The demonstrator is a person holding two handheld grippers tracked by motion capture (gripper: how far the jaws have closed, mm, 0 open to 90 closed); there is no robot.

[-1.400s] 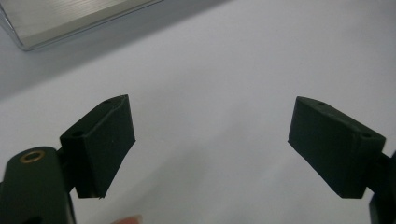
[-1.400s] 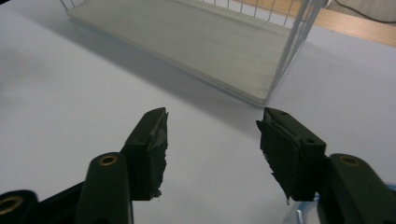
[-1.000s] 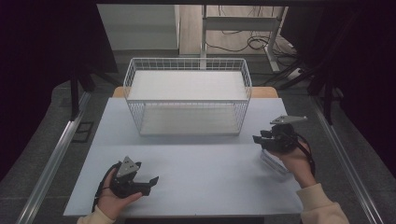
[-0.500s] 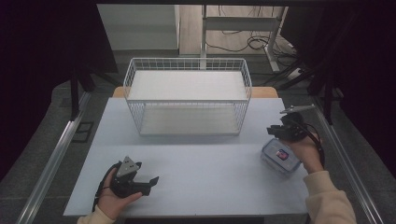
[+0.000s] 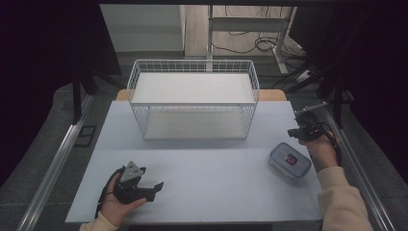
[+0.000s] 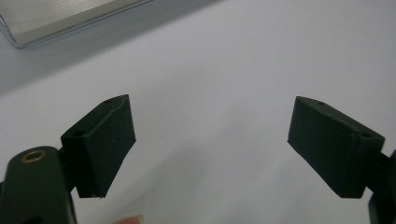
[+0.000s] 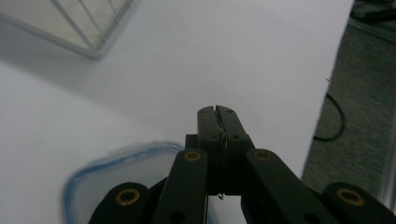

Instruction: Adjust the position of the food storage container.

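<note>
Where the high view looks down: lidded container (image 5: 289, 161) on white table (image 5: 202, 168), right of wire basket (image 5: 193, 98); right gripper (image 5: 304, 126) just beyond it, apparently apart. Left gripper (image 6: 210, 140): jaws spread, empty. Right gripper view: jaws pressed together, having just closed on nothing, above container.

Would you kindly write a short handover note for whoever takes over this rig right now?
Left tool: open, holding nothing, resting low on the near left of the table.
Right tool: jaws have just closed and are shut on nothing, held near the table's right edge, just past the container.
Container: clear box with a blue-rimmed lid, lying on the table at the right, free of both tools.
Wire basket: at the back of the table, nothing visible inside.
Done: container set on the table.
Left: likely moving it into the basket.
</note>
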